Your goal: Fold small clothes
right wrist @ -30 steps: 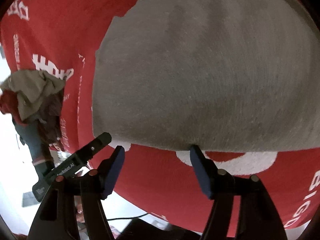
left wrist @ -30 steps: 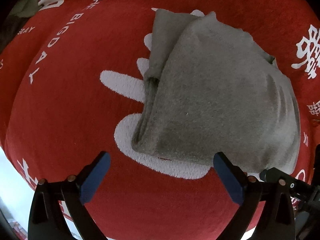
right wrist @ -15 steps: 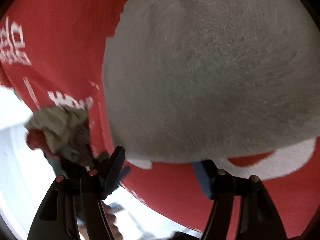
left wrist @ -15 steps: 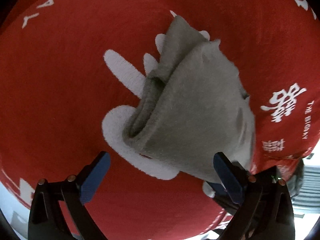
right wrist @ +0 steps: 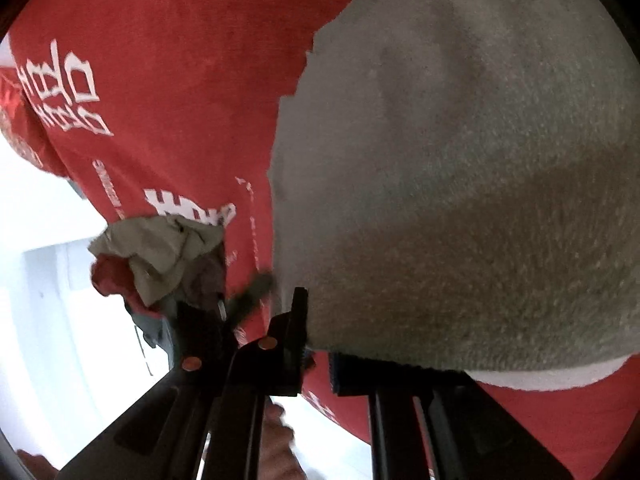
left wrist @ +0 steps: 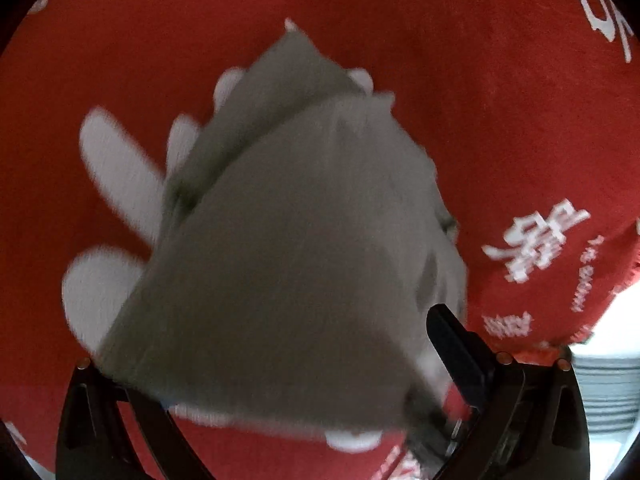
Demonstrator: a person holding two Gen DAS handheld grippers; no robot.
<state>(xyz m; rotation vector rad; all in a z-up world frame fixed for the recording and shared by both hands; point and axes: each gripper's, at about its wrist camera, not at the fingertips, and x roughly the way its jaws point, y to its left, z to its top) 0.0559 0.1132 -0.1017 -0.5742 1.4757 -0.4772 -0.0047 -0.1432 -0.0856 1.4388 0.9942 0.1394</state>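
Observation:
A folded grey garment (left wrist: 304,240) lies on a red cloth with white print (left wrist: 500,120). In the left wrist view its near edge lies over my left gripper (left wrist: 280,364); the right finger (left wrist: 452,344) shows beside the cloth, the left finger is hidden under it, and the jaws stand wide apart. In the right wrist view the garment (right wrist: 460,180) fills the right side. My right gripper (right wrist: 318,360) is shut on the garment's near left corner, jaws nearly together.
A heap of crumpled clothes (right wrist: 160,264), beige, red and dark, sits at the red cloth's left edge (right wrist: 52,160) in the right wrist view. White floor (right wrist: 48,300) lies beyond it. The cloth's fringed right edge (left wrist: 624,272) shows in the left wrist view.
Both grippers moved in on the garment. The right gripper closed from open onto its near corner. The left gripper slid forward so the garment's near edge now covers its left finger.

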